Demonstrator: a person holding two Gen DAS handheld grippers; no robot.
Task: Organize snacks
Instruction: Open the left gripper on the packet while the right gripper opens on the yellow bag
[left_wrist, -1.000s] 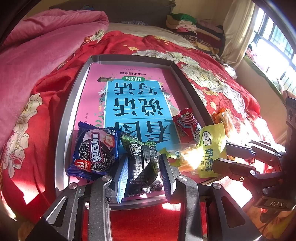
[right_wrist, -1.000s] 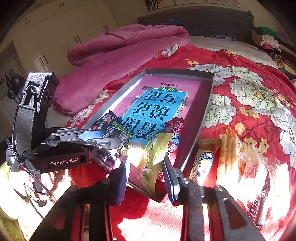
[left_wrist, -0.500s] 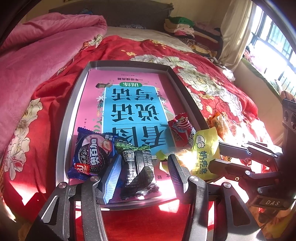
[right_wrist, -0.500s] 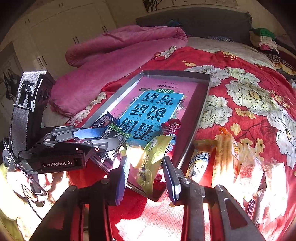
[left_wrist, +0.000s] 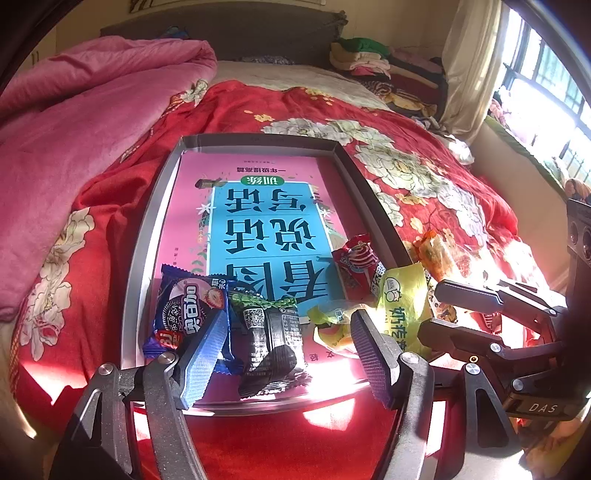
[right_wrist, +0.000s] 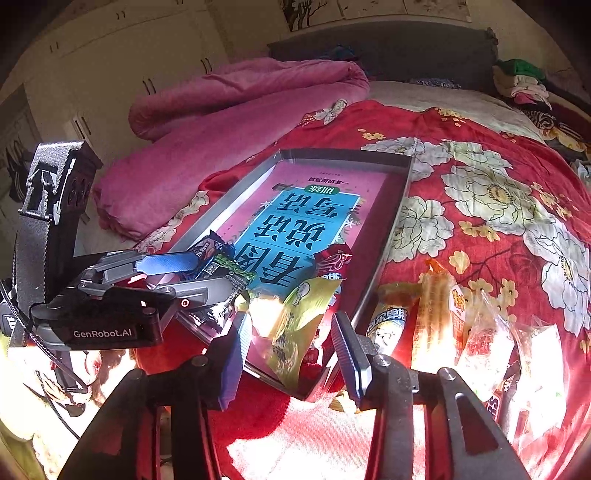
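A grey tray (left_wrist: 144, 236) lined with a pink and blue book lies on the red floral bedspread. At its near end lie a blue cookie packet (left_wrist: 184, 314), a black packet with a green top (left_wrist: 269, 339), a red packet (left_wrist: 356, 266) and a yellow-green packet (left_wrist: 399, 310). My left gripper (left_wrist: 288, 354) is opening around the black packet, its pads clear of it. My right gripper (right_wrist: 290, 350) is also opening, with the yellow-green packet (right_wrist: 295, 321) loose between its fingers at the tray's near corner. The two grippers also show in each other's views: right gripper (left_wrist: 430, 308), left gripper (right_wrist: 221, 273).
Several loose snack packets (right_wrist: 432, 310) lie on the bedspread right of the tray. A pink quilt (left_wrist: 92, 122) is bunched at the left, folded clothes (left_wrist: 369, 59) are stacked at the head of the bed, and a window (left_wrist: 546, 92) is at the right.
Both pairs of jaws have widened. The left pads have come off the black packet, and the right pads have drawn away from the yellow-green packet, which stays on the tray.
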